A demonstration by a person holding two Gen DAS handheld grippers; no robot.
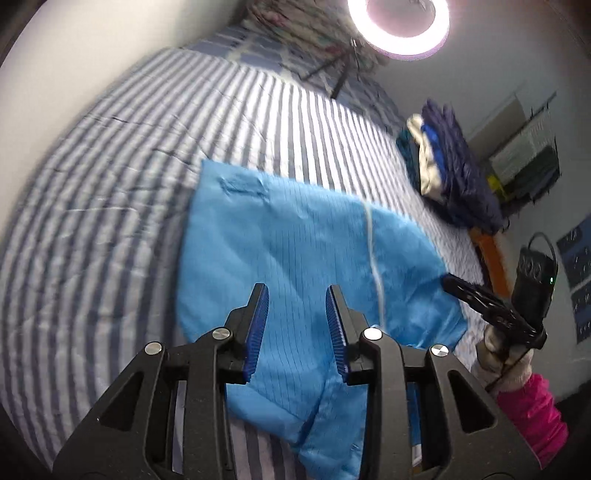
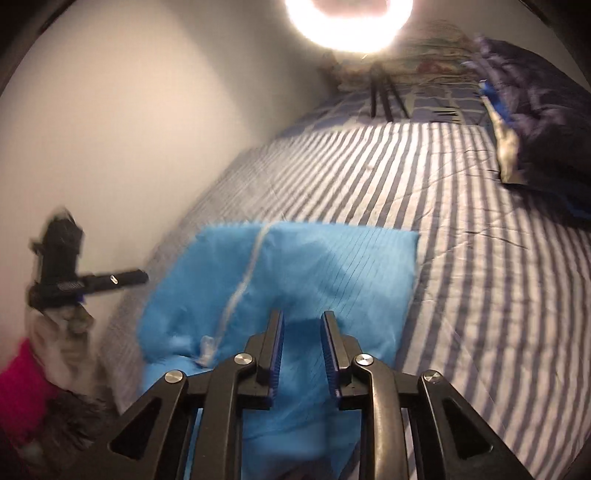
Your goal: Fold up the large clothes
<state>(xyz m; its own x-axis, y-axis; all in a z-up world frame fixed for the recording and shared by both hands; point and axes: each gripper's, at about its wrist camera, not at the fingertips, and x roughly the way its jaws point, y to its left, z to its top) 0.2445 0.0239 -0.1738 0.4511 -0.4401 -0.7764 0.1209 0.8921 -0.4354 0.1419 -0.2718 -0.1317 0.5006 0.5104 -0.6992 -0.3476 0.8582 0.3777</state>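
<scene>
A striped bed [image 1: 110, 155] is seen filling the frame, with a blue garment [image 1: 295, 251] spread at centre and stacked clothes [image 1: 450, 166] at upper right.

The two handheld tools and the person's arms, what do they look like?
Each black plastic two-finger tool, left and right, has ribbed blue pads and round silver pivot bolts. The hands wear pale fuzzy gloves below bright pink sleeves.

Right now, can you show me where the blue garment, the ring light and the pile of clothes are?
blue garment [image 1: 295, 251]: left wrist view, middle of its flat top.
ring light [image 1: 400, 27]: left wrist view, glowing lower rim.
pile of clothes [image 1: 454, 166]: left wrist view, dark top layer.
</scene>
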